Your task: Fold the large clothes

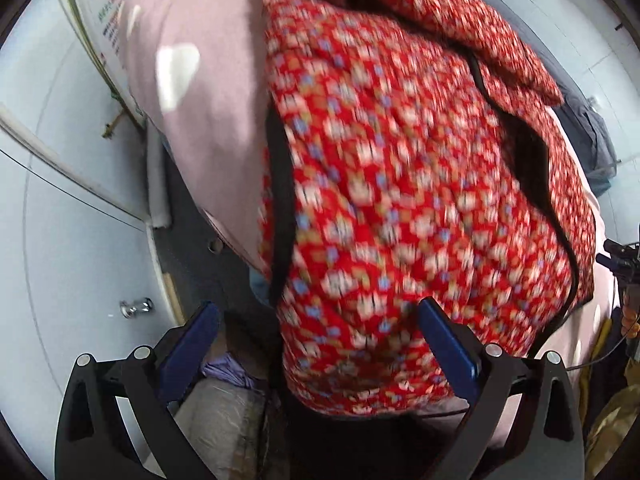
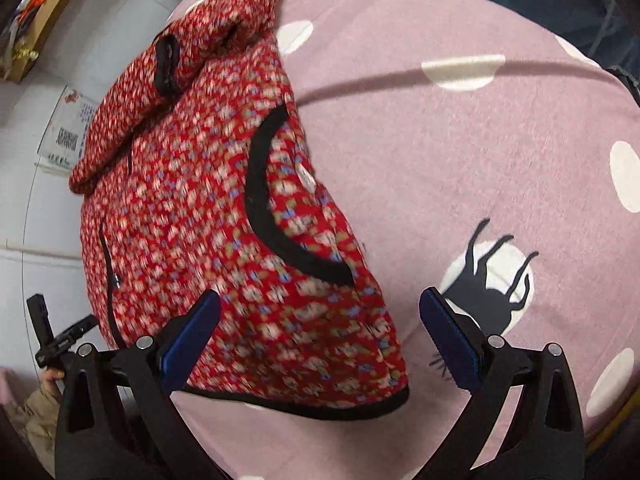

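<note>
One garment is in play: a red floral padded vest (image 2: 224, 208) with black trim, lying on a pink polka-dot sheet (image 2: 460, 152) and already gathered into a thick bundle, its far end doubled over into a roll. The bundle sits at the sheet's edge, with pale floor beyond that edge. The left gripper (image 1: 318, 334) stands wide apart at the vest's near hem, one blue pad over the cloth and the other off to its side, closed on nothing. The right gripper (image 2: 320, 332) is equally wide, straddling the vest's near corner above the black-bound hem, gripping nothing either. My reading is that the fold is at a late stage, between grasps: the next move probably calls for both tools to pinch the near hem and carry it over toward the rolled end, or to press the bundle flat. Count: one vest, one sheet, two grippers.
</note>
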The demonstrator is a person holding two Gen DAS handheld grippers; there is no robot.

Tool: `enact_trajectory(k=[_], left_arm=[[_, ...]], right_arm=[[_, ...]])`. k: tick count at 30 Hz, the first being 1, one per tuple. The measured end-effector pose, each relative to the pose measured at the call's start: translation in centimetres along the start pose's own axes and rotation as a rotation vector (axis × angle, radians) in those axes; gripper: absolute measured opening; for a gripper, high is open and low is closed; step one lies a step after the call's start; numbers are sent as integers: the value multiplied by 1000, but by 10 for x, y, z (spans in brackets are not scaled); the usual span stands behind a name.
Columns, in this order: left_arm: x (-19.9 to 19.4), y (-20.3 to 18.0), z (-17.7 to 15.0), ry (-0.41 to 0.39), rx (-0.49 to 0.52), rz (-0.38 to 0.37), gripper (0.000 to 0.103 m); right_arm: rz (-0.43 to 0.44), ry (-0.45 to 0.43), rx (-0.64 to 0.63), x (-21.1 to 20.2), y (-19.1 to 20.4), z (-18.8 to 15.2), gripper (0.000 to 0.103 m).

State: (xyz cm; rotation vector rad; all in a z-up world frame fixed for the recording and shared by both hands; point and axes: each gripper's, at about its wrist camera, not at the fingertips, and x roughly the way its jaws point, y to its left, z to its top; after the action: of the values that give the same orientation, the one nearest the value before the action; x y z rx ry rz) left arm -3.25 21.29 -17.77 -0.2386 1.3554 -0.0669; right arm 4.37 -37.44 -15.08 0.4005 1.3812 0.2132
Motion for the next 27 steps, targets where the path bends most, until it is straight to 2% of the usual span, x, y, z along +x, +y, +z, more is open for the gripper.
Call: enact_trajectory(k=[3, 7, 10, 12, 14, 15, 17, 20, 22, 27], left_arm=[[9, 7, -10, -24, -22, -49, 97], [19, 14, -16, -21, -87, -126, 96], [19, 10, -15, -12, -55, -145, 85], [17, 9, -16, -1, -42, -158, 77], [13, 11, -16, 18, -37, -168, 70], [17, 1, -7, 24, -31, -167, 65], [12, -9, 4, 37, -10, -154, 57], [-5, -21, 8, 44, 42, -144, 41], [-15, -31, 14, 40, 66, -145, 33], [-53, -53, 29, -13, 99, -154, 28]], right_arm=[[12, 84, -33, 17, -5, -13, 98], [11, 145, -59, 37, 3, -28, 98], [-30, 130, -111, 41, 18, -35, 97], [-52, 122, -102, 40, 20, -38, 92], [-63, 115, -91, 37, 20, -39, 77], [-68, 111, -87, 34, 19, -40, 71], [-51, 103, -79, 26, 19, -41, 44], [13, 80, -76, 9, 28, -43, 26], [42, 61, -90, -2, 38, -43, 21], [120, -7, -98, -34, 57, -36, 16]])
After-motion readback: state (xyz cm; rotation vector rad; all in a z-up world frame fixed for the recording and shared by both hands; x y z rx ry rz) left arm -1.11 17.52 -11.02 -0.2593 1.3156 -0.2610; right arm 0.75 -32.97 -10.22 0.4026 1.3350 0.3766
